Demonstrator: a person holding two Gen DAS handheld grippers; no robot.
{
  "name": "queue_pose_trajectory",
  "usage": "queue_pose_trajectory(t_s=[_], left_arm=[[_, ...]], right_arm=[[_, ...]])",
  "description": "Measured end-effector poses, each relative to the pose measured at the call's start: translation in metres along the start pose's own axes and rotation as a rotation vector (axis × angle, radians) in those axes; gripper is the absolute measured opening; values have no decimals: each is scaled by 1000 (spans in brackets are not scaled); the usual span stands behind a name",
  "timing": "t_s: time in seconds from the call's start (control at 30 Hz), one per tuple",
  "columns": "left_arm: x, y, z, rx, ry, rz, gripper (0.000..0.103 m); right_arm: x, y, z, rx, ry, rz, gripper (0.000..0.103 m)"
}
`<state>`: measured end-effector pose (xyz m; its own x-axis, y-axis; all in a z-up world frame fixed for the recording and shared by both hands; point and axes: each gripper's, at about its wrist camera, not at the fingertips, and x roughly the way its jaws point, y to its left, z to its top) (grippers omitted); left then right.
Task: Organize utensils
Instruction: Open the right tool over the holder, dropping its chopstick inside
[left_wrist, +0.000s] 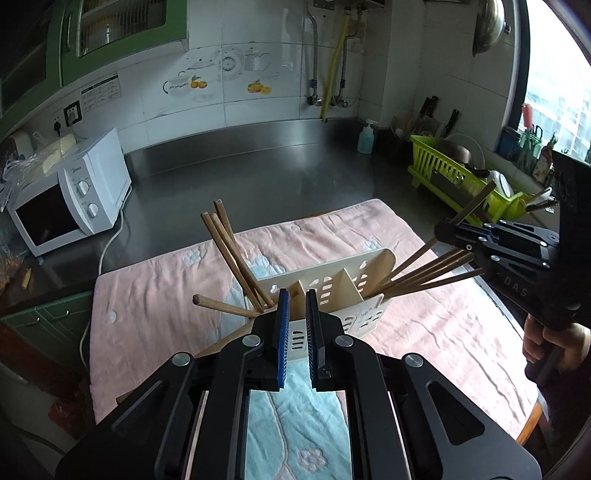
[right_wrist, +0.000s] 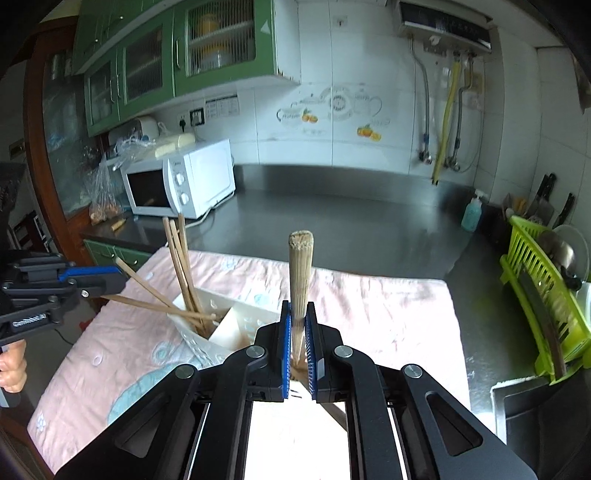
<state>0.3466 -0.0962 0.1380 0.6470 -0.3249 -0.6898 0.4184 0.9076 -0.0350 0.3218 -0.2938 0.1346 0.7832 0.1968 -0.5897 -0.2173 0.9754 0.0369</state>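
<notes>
A cream utensil holder (left_wrist: 332, 291) with divided compartments stands on a pink towel (left_wrist: 155, 306). Several wooden chopsticks (left_wrist: 229, 254) lean out of its left compartment, and several more (left_wrist: 424, 273) lean out of its right one. My left gripper (left_wrist: 296, 295) sits just in front of the holder, its jaws narrowly apart and empty. My right gripper (right_wrist: 298, 321) is shut on a single wooden chopstick (right_wrist: 301, 273), held upright above the holder's (right_wrist: 236, 325) right compartment. It also shows in the left wrist view (left_wrist: 448, 227) at the right, with the chopstick (left_wrist: 476, 203) sticking out of it.
A white microwave (left_wrist: 70, 195) stands at the left on the steel counter (left_wrist: 258, 166). A green dish rack (left_wrist: 454, 177) with dishes, knives and a soap bottle (left_wrist: 365, 138) are at the right. A sink (right_wrist: 524, 410) lies at the right front.
</notes>
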Motion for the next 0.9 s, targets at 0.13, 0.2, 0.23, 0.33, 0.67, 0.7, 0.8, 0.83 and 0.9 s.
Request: queue_pose_trajectory(t_s=[0.13, 0.2, 0.23, 0.33, 0.67, 0.7, 0.8, 0.83, 0.9], left_arm=[[-5, 0, 0, 9, -13, 4, 24], [-10, 1, -1, 12, -31, 6, 34], [-12, 1, -1, 11, -36, 4, 34], [-19, 3, -1, 5, -50, -3, 35], [-53, 4, -24, -23, -148, -12, 69], [-57, 4, -28, -32, -159, -9, 71], [-68, 9, -38, -55, -185, -6, 73], [-71, 11, -41, -66, -193, 0, 74], [-76, 14, -46, -81, -209, -1, 76]], right_arm=[[11, 1, -4, 18, 24, 13, 8], [13, 2, -5, 17, 31, 13, 8], [14, 3, -6, 18, 31, 13, 8], [12, 4, -7, 17, 24, 15, 19], [-10, 13, -10, -20, -11, -20, 37], [-11, 12, -11, -20, -9, -23, 37], [-14, 9, -11, -13, -11, -27, 38], [-15, 9, -12, -9, -12, -26, 38], [-17, 6, -13, -3, -13, -30, 38]])
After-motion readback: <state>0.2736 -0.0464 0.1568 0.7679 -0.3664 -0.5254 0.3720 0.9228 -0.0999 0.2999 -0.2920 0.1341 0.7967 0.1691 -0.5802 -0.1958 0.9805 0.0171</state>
